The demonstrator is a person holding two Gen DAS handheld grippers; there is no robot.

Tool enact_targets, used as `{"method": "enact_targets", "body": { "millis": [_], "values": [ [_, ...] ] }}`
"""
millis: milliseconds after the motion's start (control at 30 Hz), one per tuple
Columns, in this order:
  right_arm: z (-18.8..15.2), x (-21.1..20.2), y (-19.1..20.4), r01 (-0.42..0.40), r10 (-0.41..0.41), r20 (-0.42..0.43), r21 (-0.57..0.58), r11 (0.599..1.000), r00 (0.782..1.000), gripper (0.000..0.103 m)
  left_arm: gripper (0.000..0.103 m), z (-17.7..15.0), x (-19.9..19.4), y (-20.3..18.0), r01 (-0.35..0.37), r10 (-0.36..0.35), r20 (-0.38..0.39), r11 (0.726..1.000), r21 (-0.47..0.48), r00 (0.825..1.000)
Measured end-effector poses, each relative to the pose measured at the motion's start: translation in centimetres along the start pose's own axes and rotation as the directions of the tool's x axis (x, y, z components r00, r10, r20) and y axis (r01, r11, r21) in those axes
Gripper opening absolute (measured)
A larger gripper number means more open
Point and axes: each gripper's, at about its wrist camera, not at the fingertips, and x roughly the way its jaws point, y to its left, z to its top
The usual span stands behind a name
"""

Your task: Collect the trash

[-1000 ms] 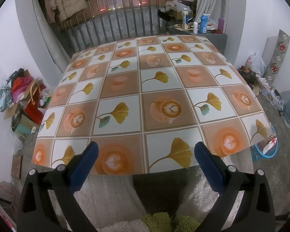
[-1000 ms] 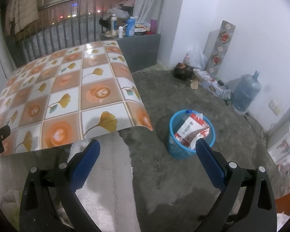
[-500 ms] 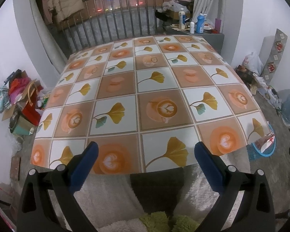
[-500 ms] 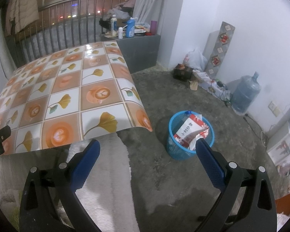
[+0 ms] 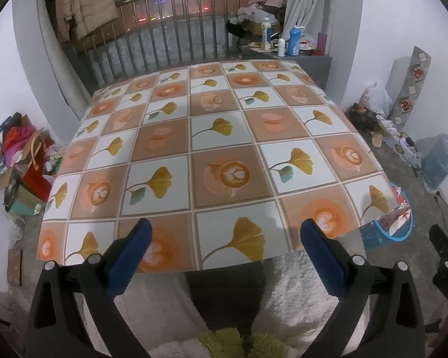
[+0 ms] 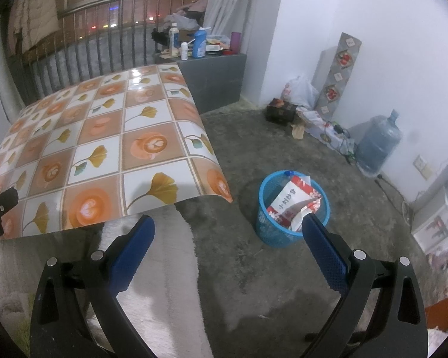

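Compared with one second ago, the left wrist view now shows more of the room above the table [image 5: 224, 149]: the railing and the hanging coat sit lower in the picture, and the near table edge also lies lower, closer to the blue fingertips. The right wrist view is almost the same as before; the basket [image 6: 265, 226] keeps its place on the grey floor, to the right of the table corner.

The left gripper [image 5: 224, 238] is spread wide and holds nothing. The right gripper [image 6: 228, 235] is also spread wide and holds nothing.

The trash, a red and white bag [image 6: 292, 203], lies inside the blue basket and sticks up over its rim. Dark characters are printed on its white part, but they are too small to read. In the left view the basket [image 5: 400, 232] shows only partly behind the right table corner.
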Motion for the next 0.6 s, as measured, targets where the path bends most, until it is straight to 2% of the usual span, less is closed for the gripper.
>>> {"method": "enact_targets", "body": {
  "millis": [600],
  "values": [
    [0.05,-0.22,-0.09,-0.002,0.002,0.000,-0.001,1.000,1.000,0.095,0.097,-0.05,-0.08,-0.32,0.002,-0.002,0.000,1.000,0.009,1.000]
  ]
}}
